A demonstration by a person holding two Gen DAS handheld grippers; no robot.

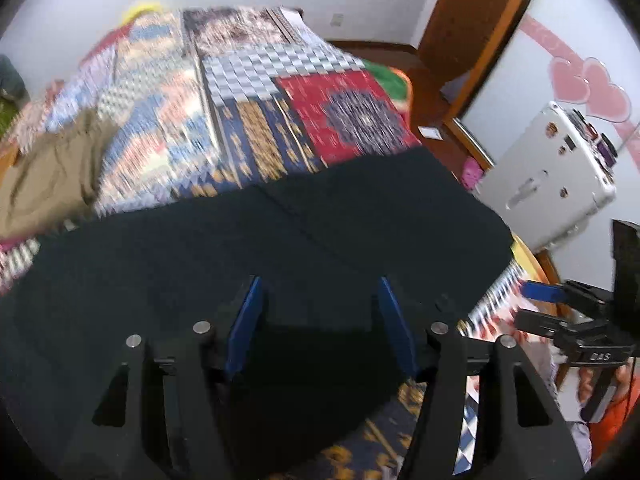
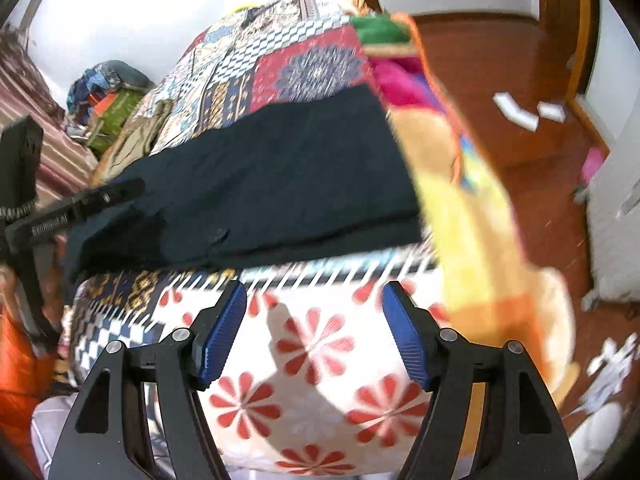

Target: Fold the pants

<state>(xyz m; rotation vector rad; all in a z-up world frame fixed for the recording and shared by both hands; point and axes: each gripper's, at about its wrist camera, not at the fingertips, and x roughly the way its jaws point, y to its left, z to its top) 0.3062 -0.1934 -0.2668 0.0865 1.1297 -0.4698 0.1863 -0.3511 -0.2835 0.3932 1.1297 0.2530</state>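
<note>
A bed covered by a patchwork quilt fills the room, and a crumpled khaki garment is seen at its left. Dark navy pants are laid flat across the near end. The left gripper is spread empty over them; the right gripper hangs open just short. A first fold is judged pending, calling for edges to be pinched. Seams are lost in blur.

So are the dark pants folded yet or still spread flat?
Spread flat, it seems: the dark pants lie as one long strip across the patchwork quilt, no layer visibly doubled over. Motion blur hides finer creases.
</note>
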